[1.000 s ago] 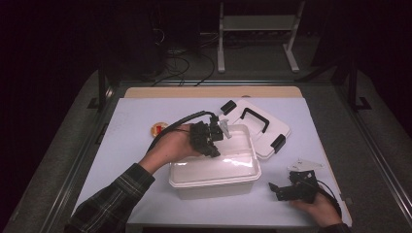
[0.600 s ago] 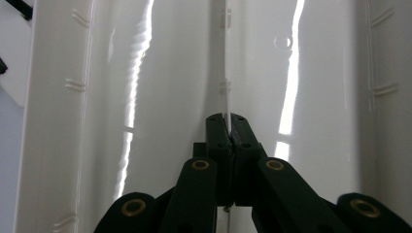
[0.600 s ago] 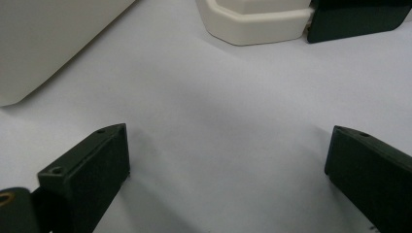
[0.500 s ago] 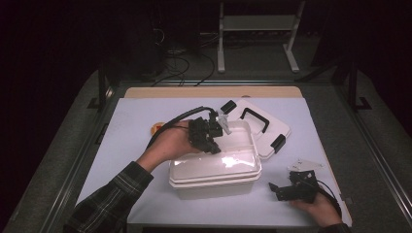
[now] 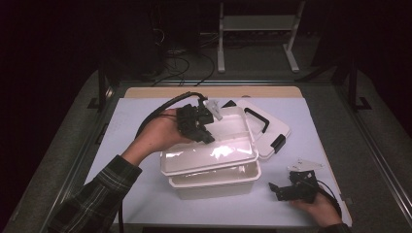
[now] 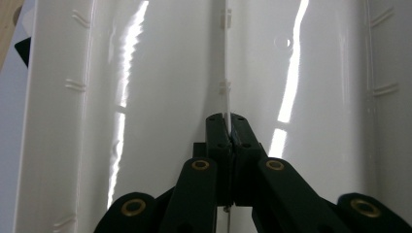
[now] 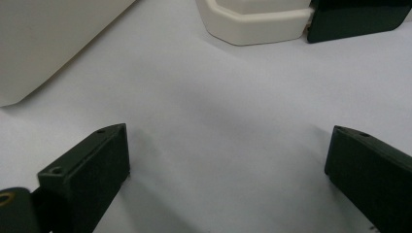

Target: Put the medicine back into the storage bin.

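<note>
Inner tray [image 5: 214, 150] half lifted out of box [image 5: 218, 184], mid worktop, tilted up at far side. Left hand-held gripper [image 5: 206, 127] clenched on tray's thin centre rib [image 6: 226, 87]. Lid [image 5: 265, 127] already off, lying beyond box toward far right. Right hand-held gripper [image 5: 282, 190] released, idle near right front corner. Left to do: clear tray, set down.

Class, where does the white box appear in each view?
High view: box at centre.
Left gripper view: its tray, ahead of the left tool, which is shut on the tray's rib.
Right gripper view: box wall, upper left.
Shared landmark: lid, top centre in the right gripper view.
</note>
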The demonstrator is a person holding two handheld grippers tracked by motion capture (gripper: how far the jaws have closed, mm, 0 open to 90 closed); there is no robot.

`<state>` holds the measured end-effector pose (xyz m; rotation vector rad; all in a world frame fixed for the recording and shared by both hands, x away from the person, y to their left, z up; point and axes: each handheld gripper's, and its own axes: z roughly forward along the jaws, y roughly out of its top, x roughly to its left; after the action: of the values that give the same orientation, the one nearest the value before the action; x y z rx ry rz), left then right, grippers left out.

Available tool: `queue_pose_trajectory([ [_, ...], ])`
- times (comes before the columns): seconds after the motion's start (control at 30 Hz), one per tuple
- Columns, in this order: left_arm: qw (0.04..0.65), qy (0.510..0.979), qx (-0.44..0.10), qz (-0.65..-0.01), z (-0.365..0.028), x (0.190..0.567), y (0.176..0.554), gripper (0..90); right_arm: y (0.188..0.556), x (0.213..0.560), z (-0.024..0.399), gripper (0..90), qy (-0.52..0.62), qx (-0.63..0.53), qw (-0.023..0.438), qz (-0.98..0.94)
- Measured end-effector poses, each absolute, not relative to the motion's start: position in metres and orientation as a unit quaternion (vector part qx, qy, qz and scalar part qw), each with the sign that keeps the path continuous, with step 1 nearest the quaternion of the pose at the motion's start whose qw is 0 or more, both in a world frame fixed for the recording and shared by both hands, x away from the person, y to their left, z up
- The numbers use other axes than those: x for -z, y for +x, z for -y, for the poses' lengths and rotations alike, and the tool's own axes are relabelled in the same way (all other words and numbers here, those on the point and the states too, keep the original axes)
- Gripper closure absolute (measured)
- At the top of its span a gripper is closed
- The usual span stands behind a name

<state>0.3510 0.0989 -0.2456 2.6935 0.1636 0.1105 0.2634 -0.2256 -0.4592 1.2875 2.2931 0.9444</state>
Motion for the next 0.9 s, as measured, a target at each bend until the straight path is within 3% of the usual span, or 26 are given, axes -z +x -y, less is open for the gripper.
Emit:
queue_pose_trajectory([
  [0.9, 0.206, 0.970, -0.057, -0.119, -0.173, 0.235, 0.352, 88.7, 0.263, 0.459, 0.226, 2.0, 0.453, -0.333, 0.172, -0.809],
])
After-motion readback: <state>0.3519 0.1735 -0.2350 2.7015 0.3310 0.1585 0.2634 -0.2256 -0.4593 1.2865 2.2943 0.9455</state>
